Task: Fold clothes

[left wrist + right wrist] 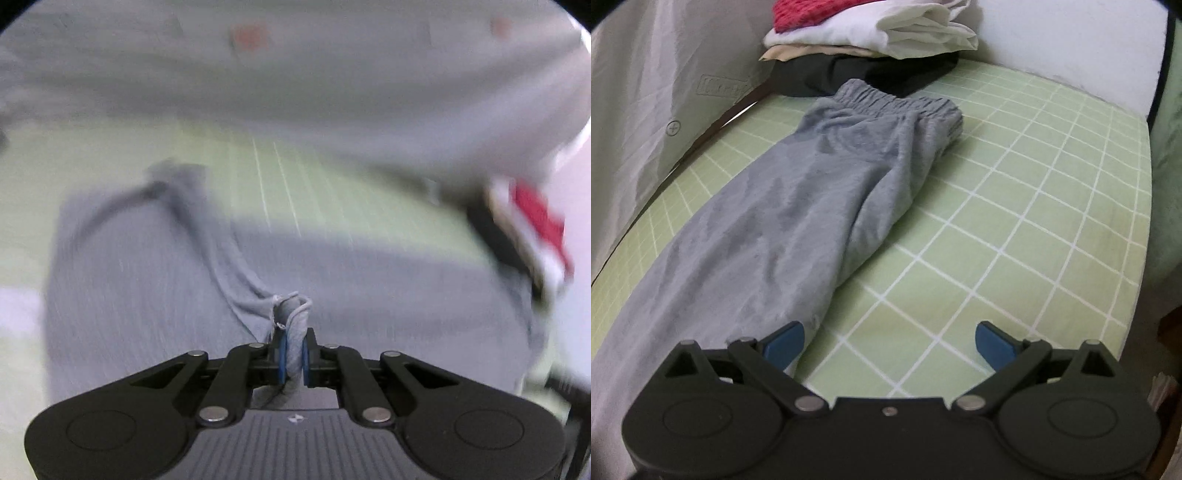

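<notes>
1. Nearest the lens at the bottom of the left wrist view, the left gripper [294,363] is clenched on a bunched strip of grey fabric, its blue pads pressed against the cloth from both sides. A loose thread curls off the pinched hem just above.
2. That fabric belongs to the grey sweatpants [155,280], soft and ribbed-looking, spreading across the lower half of this blurred frame.
3. At the bottom of the right wrist view, the right gripper [889,341] is released, jaws wide apart, holding nothing. Its left blue pad [785,341] sits just beside the trouser leg's edge; I cannot tell if it touches.
4. One pair of grey sweatpants [798,206] lies flat from lower left to upper centre, gathered elastic waistband farthest away.
5. It rests on a green sheet [1015,229] with a white grid.
6. In the upper centre stands one stack of folded clothes [871,40]: red knit, white, beige, black at the base.
</notes>
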A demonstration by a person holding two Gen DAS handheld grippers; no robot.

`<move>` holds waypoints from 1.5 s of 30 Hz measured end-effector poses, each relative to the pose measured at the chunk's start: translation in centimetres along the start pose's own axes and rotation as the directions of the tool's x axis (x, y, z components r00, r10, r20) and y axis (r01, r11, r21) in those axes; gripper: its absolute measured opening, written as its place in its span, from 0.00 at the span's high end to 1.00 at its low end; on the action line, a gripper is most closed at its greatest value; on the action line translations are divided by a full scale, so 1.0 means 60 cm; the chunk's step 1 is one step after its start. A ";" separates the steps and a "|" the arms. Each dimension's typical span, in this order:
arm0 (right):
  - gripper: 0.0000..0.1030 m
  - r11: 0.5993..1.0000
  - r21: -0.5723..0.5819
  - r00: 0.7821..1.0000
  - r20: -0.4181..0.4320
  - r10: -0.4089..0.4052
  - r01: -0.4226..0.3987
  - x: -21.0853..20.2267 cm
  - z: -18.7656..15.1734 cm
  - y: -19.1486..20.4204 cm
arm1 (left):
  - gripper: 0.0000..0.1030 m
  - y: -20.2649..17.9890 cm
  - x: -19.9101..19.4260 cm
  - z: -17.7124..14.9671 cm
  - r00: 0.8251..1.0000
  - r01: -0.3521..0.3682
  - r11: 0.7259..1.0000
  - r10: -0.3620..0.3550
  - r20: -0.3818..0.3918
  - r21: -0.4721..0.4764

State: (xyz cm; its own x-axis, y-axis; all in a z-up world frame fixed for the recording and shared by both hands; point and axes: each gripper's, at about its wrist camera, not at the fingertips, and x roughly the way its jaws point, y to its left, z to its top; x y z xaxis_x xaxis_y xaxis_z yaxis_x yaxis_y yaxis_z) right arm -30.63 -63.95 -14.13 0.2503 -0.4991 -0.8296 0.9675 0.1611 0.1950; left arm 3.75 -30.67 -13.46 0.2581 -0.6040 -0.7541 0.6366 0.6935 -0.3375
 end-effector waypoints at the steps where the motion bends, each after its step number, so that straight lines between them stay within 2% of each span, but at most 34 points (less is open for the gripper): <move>1: 0.03 1.000 0.001 1.000 0.000 -0.002 0.002 0.001 0.002 -0.003 | 0.90 -0.008 0.012 -0.011 0.999 -0.014 1.000 0.015 -0.038 0.021; 2: 0.03 1.000 0.001 1.000 0.001 -0.005 0.005 0.003 0.004 -0.005 | 0.90 -0.013 0.015 -0.020 0.999 -0.021 0.999 0.022 -0.049 0.030; 7: 0.03 1.000 0.007 1.000 0.001 -0.020 0.020 0.009 0.013 -0.020 | 0.90 0.000 -0.001 -0.015 0.999 0.020 0.998 -0.022 -0.041 -0.063; 8: 0.03 1.000 0.013 1.000 -0.003 -0.022 0.022 0.012 0.015 -0.023 | 0.90 -0.002 -0.006 -0.013 0.999 0.018 0.998 -0.021 -0.044 -0.058; 11: 0.02 0.999 0.010 0.999 -0.006 -0.032 0.032 0.019 0.018 -0.022 | 0.69 -0.007 -0.011 -0.005 0.999 -0.018 0.999 0.016 -0.039 -0.036; 13: 0.02 0.999 -0.003 0.999 -0.006 -0.036 0.036 0.020 0.017 -0.015 | 0.46 -0.009 -0.010 -0.005 0.998 -0.043 0.999 0.043 -0.038 -0.018; 16: 0.02 0.998 -0.037 0.999 -0.006 -0.044 0.043 0.024 0.017 -0.002 | 0.42 -0.019 0.009 -0.004 0.991 -0.109 0.993 0.112 -0.069 0.048; 20: 0.02 0.995 -0.085 0.999 -0.008 -0.048 0.047 0.027 0.014 0.013 | 0.39 -0.046 0.037 -0.006 0.979 -0.169 0.971 0.185 -0.082 0.169; 23: 0.01 0.993 -0.104 0.999 -0.008 -0.050 0.049 0.029 0.014 0.020 | 0.36 -0.066 0.044 -0.007 0.983 -0.144 0.963 0.165 -0.077 0.229; 25: 0.01 0.992 -0.111 0.999 -0.008 -0.052 0.051 0.030 0.015 0.021 | 0.30 -0.076 0.050 -0.009 0.986 -0.120 0.961 0.145 -0.082 0.249; 27: 0.01 0.992 -0.118 0.998 -0.008 -0.054 0.053 0.031 0.016 0.022 | 0.30 -0.086 0.059 -0.017 0.981 -0.144 0.945 0.176 -0.086 0.294; 30: 0.01 0.990 -0.132 0.998 -0.009 -0.058 0.057 0.032 0.016 0.024 | 0.33 -0.097 0.068 -0.026 0.972 -0.194 0.913 0.227 -0.052 0.360; 32: 0.01 0.988 -0.142 0.998 -0.009 -0.059 0.057 0.032 0.015 0.026 | 0.52 -0.092 0.062 -0.024 0.973 -0.205 0.918 0.229 -0.032 0.339; 34: 0.01 0.987 -0.150 0.998 -0.009 -0.058 0.056 0.032 0.014 0.027 | 0.90 -0.082 0.055 -0.020 0.973 -0.211 0.927 0.228 -0.021 0.310; 38: 0.01 0.985 -0.162 0.998 -0.009 -0.055 0.052 0.033 0.015 0.026 | 0.94 -0.068 0.023 -0.011 0.983 -0.178 0.951 0.186 -0.008 0.252; 41: 0.01 0.985 -0.168 0.999 -0.011 -0.048 0.046 0.033 0.015 0.023 | 0.95 -0.079 -0.022 -0.005 0.995 -0.102 0.962 0.105 0.002 0.254; 44: 0.01 0.986 -0.161 0.999 -0.009 -0.042 0.040 0.032 0.017 0.016 | 0.93 -0.084 -0.031 -0.017 0.999 -0.014 0.966 0.027 -0.047 0.257; 45: 0.01 0.988 -0.148 0.999 -0.009 -0.034 0.032 0.033 0.021 0.013 | 0.87 -0.087 -0.017 -0.026 0.996 -0.020 0.959 0.045 -0.083 0.283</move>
State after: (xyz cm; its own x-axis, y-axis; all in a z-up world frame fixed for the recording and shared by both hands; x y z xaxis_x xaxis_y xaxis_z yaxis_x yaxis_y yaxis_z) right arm -29.37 -65.85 -14.95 0.2167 -0.4964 -0.8406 0.9590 0.2692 0.0882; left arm -0.98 -33.07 -11.82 0.2254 -0.5377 -0.8124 0.8108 0.5659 -0.1497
